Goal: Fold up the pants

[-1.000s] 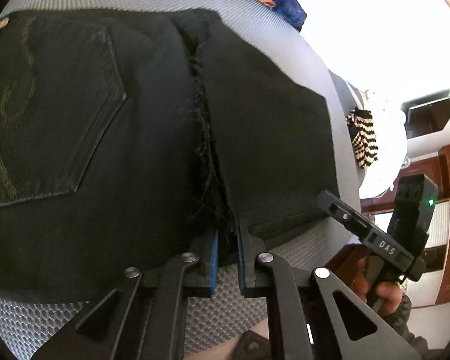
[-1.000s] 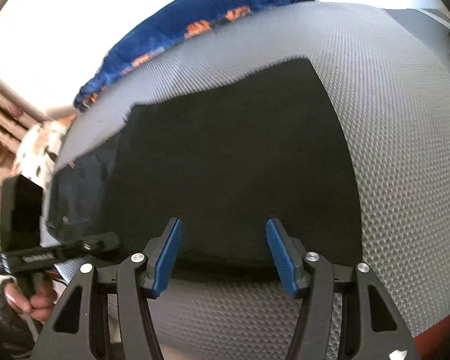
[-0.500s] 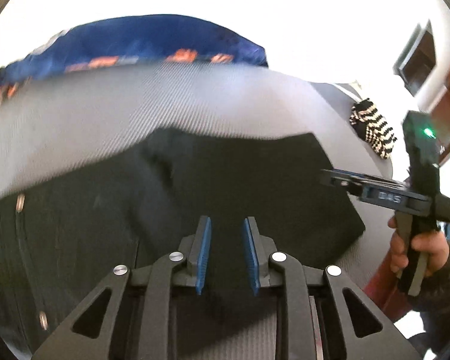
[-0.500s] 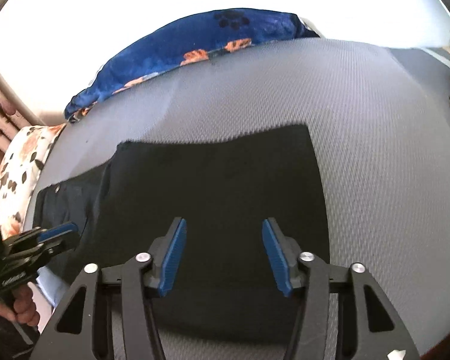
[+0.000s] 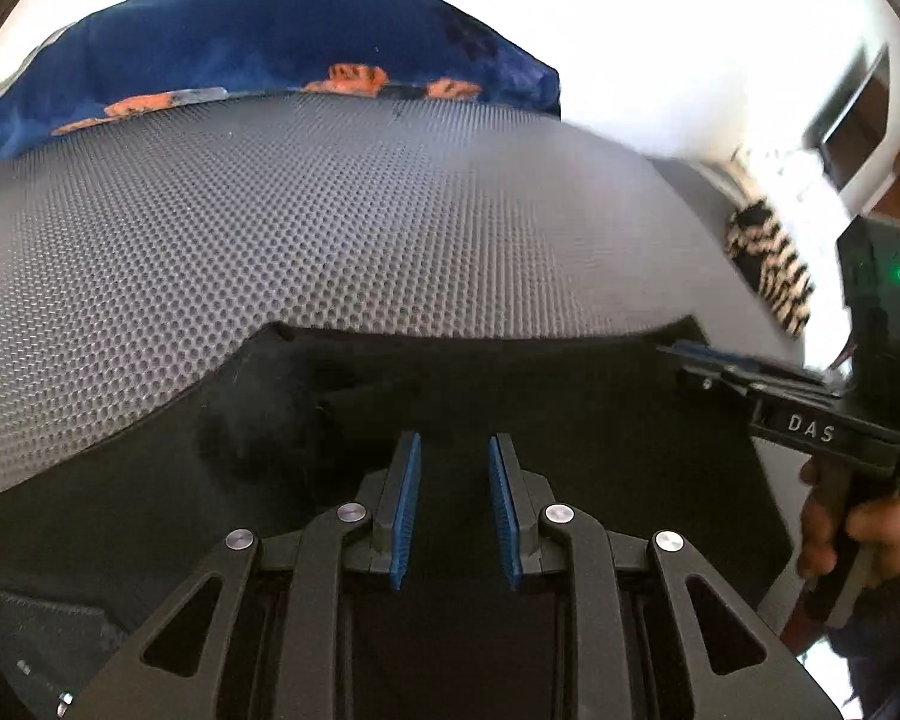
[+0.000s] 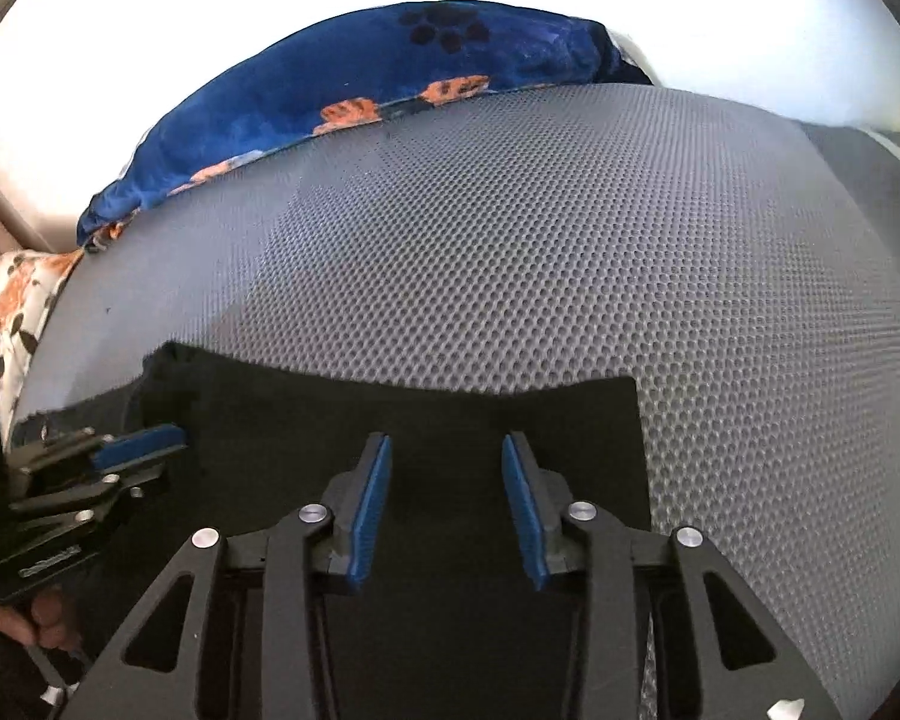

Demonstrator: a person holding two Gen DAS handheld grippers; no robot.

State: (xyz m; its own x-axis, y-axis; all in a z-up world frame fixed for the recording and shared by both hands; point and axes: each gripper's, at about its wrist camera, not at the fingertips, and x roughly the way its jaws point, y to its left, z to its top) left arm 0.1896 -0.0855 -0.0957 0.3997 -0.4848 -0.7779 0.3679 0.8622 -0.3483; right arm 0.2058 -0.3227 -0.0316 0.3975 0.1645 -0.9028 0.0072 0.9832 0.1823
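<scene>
Both tools have drawn back from the black pants (image 5: 510,396) since a second ago, when the left tool (image 5: 453,504) was pinched on the frayed edge near the back pocket; its jaws now stand slightly apart with nothing between them, hovering over the cloth. The right tool (image 6: 444,510) has just been closing its jaws, yet they are still apart and empty, above the pants' right end. The pants lie as a flat, dark folded block on the near part of the grey mat (image 6: 540,252), their far edge fairly straight with a square right corner. One fold looks finished; the next move probably calls for pinching an end of the block and carrying it across for another fold, or smoothing it. Heavy matte denim should hold a crease. The mat is dimpled like honeycomb; beyond it lies a plush blue blanket (image 6: 390,72) with orange and paw prints.
</scene>
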